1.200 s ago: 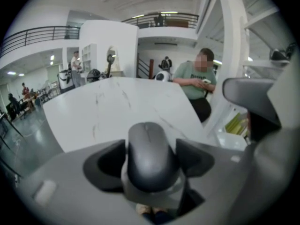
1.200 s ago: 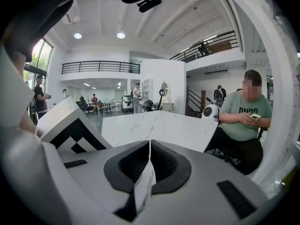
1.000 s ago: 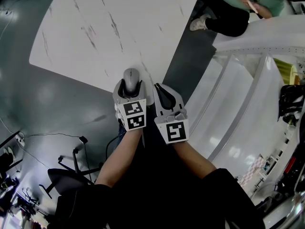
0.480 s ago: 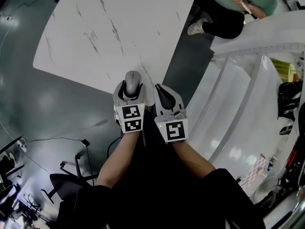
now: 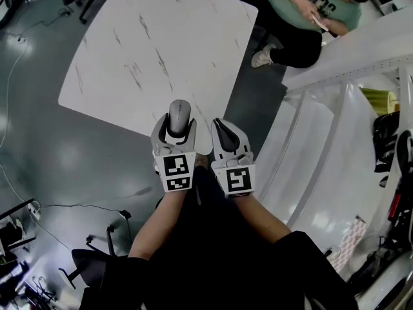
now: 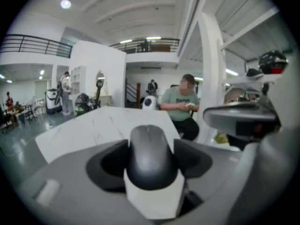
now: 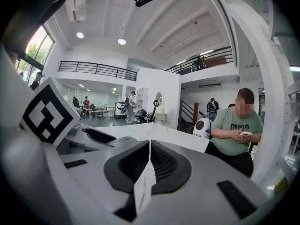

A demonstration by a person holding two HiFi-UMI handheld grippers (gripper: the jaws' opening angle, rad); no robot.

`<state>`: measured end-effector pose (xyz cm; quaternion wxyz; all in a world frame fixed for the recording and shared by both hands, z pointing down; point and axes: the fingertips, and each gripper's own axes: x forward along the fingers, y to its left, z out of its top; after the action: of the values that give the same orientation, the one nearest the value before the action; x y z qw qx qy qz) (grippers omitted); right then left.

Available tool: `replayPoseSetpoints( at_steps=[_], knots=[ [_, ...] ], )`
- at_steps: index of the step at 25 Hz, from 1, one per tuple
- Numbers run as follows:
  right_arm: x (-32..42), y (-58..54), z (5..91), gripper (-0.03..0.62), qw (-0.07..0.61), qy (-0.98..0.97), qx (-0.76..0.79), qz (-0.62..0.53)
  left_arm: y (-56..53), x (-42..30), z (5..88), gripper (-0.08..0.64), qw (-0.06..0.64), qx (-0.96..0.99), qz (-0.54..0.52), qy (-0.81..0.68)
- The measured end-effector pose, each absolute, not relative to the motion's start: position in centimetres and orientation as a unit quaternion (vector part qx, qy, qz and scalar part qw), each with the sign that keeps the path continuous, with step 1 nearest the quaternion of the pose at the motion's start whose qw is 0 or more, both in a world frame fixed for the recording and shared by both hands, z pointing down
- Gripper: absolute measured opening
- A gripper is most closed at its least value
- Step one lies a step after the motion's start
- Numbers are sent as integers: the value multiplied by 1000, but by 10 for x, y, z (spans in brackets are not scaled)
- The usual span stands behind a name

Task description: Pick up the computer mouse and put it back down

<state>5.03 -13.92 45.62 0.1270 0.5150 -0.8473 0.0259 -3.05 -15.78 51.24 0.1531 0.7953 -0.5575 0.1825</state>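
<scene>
The dark grey computer mouse [image 5: 179, 117] sits between the jaws of my left gripper [image 5: 174, 126], which is shut on it and holds it in the air above the near corner of the white marble table [image 5: 161, 50]. In the left gripper view the mouse [image 6: 151, 154] fills the gap between both black pads, its nose pointing away from me. My right gripper [image 5: 224, 134] hovers just to the right of the left one, jaws shut together with nothing between them; in its own view the right gripper [image 7: 149, 159] shows its two ribbed pads meeting.
A seated person in a green shirt [image 5: 303, 5] is beyond the table's far right corner. White shelving and railings [image 5: 335, 128] run along the right. Grey floor [image 5: 39, 141] with cables and a chair base [image 5: 97, 250] lies to the left.
Both grippers have risen, the left one more, carrying the mouse up off the table's corner. The table looks smaller and further below.
</scene>
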Motion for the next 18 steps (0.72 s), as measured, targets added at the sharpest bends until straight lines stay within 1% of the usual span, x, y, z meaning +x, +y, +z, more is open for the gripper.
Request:
replayPoseSetpoints(
  at_steps=[5,11,18],
  knots=[
    [50,-151,418,21,101,-843,528,9,-168,-37,458,304,98,807,149,-563],
    [60,-148,392,21,87,-834,545,-9,-168,-42,410,304,72,809,108,-573],
    [66,-147,370,20,74,-829,554,-24,-163,-47,378,304,46,811,85,-577]
  ],
)
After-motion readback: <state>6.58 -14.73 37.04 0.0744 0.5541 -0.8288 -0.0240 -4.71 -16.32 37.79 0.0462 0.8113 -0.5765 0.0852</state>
